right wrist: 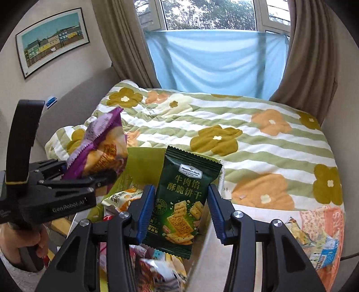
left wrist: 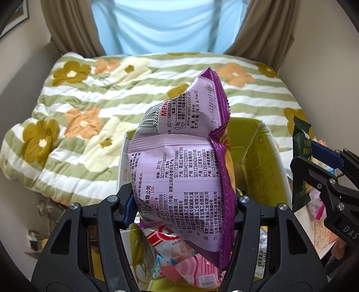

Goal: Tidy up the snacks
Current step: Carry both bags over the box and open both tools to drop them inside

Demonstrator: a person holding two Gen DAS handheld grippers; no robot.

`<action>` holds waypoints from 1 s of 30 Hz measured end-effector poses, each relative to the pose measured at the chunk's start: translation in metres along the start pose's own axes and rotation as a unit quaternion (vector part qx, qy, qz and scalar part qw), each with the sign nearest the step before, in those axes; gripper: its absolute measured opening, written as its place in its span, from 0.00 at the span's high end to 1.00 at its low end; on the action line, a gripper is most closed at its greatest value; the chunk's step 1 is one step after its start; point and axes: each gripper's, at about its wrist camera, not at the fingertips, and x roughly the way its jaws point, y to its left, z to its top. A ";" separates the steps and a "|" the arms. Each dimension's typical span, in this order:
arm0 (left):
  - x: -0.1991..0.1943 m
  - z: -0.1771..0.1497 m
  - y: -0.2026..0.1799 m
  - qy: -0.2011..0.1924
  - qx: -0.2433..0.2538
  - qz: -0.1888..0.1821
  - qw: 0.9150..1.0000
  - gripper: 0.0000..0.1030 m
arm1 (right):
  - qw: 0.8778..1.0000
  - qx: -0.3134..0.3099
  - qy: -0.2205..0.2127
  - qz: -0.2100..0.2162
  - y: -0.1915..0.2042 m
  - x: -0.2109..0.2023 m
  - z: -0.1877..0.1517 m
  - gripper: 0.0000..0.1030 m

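Floral quilt, blue drape and a harbour print fill the backdrop.
Spread wide across the bed is a quilted blanket (right wrist: 258,143) striped green and white, dotted with mustard, orange and cream flowers, rumpled along its left side. Behind it hangs a pale blue cloth sheet (right wrist: 215,60) stretched over the lower part of a white-framed window (right wrist: 208,13), trees showing through the glass. Brown pleated curtains (right wrist: 125,40) hang at both sides. Up on the beige wall at left, a black-framed print of colourful houses (right wrist: 52,38) sits tilted in the fisheye view.
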 end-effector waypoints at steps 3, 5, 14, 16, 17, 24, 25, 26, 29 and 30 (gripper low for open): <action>0.014 0.000 0.003 0.007 0.004 0.000 1.000 0.10 | 1.000 0.011 0.012 -0.007 0.000 0.014 0.003 0.58; 0.017 -0.002 0.008 0.002 -0.001 -0.007 1.000 0.00 | 1.000 0.016 0.021 -0.011 -0.001 0.023 0.004 0.58; 0.010 -0.026 0.017 0.008 -0.034 -0.009 0.999 0.01 | 0.998 0.018 0.057 -0.003 -0.012 0.052 0.004 0.58; 0.009 -0.029 0.019 0.010 -0.040 -0.004 0.999 0.00 | 0.997 0.016 0.069 0.003 -0.016 0.061 0.006 0.58; 0.009 -0.030 0.020 0.009 -0.043 -0.003 0.999 0.01 | 0.997 0.017 0.074 0.009 -0.018 0.064 0.008 0.58; 0.008 -0.032 0.019 0.010 -0.044 0.026 0.999 0.00 | 0.996 0.025 0.075 0.031 -0.023 0.077 0.016 0.31; 0.007 -0.034 0.018 0.010 -0.045 0.025 0.999 0.00 | 0.996 0.027 0.074 0.034 -0.024 0.076 0.015 0.18; 0.007 -0.035 0.018 0.011 -0.045 0.026 0.999 0.01 | 0.996 0.030 0.073 0.037 -0.025 0.075 0.013 0.16; 0.007 -0.042 0.017 0.015 -0.046 0.026 0.998 0.00 | 0.996 0.038 0.071 0.040 -0.027 0.070 0.008 0.16; 0.007 -0.044 0.017 0.017 -0.047 0.025 0.998 0.00 | 0.996 0.038 0.072 0.039 -0.027 0.068 0.005 0.16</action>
